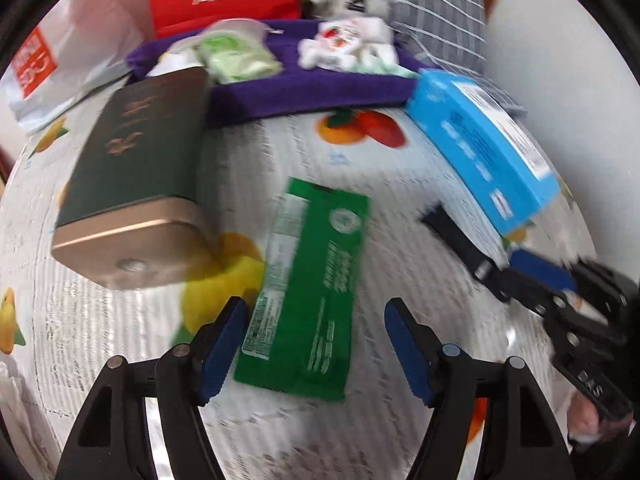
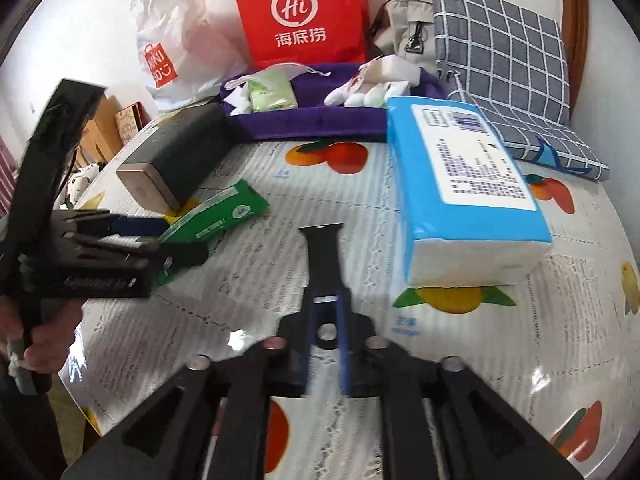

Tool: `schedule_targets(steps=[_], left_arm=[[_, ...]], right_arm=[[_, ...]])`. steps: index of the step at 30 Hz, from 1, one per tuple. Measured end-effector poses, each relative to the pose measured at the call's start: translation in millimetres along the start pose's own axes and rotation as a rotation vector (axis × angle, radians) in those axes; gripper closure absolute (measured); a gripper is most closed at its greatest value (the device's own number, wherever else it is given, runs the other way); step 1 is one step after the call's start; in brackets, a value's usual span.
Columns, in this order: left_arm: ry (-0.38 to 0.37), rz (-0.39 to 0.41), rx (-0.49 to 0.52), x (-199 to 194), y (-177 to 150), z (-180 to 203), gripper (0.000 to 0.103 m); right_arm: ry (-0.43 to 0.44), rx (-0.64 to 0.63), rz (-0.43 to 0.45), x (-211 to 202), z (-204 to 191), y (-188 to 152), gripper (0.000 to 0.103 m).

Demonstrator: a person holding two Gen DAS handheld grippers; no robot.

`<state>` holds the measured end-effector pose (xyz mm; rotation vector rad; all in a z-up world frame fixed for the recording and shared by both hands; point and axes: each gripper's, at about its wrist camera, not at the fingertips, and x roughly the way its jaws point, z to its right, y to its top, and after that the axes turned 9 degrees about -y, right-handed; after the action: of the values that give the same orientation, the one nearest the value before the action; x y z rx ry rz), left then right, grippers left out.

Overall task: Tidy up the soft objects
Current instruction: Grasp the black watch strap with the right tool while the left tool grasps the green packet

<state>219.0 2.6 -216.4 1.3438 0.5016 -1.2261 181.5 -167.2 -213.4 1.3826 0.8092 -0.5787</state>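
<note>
A green foil packet (image 1: 316, 280) lies flat on the fruit-print tablecloth. My left gripper (image 1: 316, 308) stands open over its near end, a blue pad on each side and clear of it. From the right wrist view the left gripper (image 2: 184, 240) straddles the same packet (image 2: 224, 216). My right gripper (image 2: 326, 300) is shut on a black strap (image 2: 322, 252) that sticks out forward over the cloth; the strap (image 1: 456, 228) also shows at the right of the left wrist view. A purple tray (image 2: 312, 124) at the back holds a pale green pack (image 2: 272, 96) and white gloves (image 2: 368, 94).
A blue tissue pack (image 2: 460, 184) lies right of the strap. A dark green box with a gold end (image 1: 136, 168) sits left of the packet. A red paper bag (image 2: 304, 12), a white plastic bag (image 2: 176, 40) and a grey checked cushion (image 2: 508, 68) stand behind the tray.
</note>
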Motion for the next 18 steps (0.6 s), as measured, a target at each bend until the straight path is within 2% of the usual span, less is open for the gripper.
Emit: schedule_targets(steps=[1, 6, 8, 10, 11, 12, 14, 18], left_arm=[[0.011, 0.001, 0.006, 0.1, -0.3, 1.8, 0.034], [0.106, 0.006, 0.043, 10.3, 7.9, 6.8, 0.033], [0.109, 0.01, 0.047, 12.8, 10.9, 8.6, 0.033], [0.108, 0.028, 0.05, 12.7, 12.5, 9.9, 0.047], [0.112, 0.041, 0.058, 11.4, 12.4, 11.2, 0.061], [0.105, 0.042, 0.061, 10.7, 12.2, 12.3, 0.068], [0.088, 0.036, 0.069, 7.8, 9.9, 12.1, 0.076], [0.072, 0.029, 0.052, -3.4, -4.1, 6.8, 0.078]], right_arm=[[-0.001, 0.009, -0.003, 2.3, 2.9, 0.1, 0.072], [0.018, 0.017, 0.009, 1.4, 6.9, -1.0, 0.071], [0.022, 0.016, 0.012, -1.8, 7.9, -2.0, 0.07], [0.026, 0.015, 0.014, -3.6, 7.7, -2.1, 0.069], [0.025, 0.013, 0.018, -3.9, 7.4, -1.4, 0.068], [0.023, 0.013, 0.021, -4.0, 7.2, -1.2, 0.068], [0.026, 0.015, 0.017, -0.9, 4.6, 0.7, 0.068], [0.022, 0.011, 0.002, 7.9, -3.5, 5.2, 0.068]])
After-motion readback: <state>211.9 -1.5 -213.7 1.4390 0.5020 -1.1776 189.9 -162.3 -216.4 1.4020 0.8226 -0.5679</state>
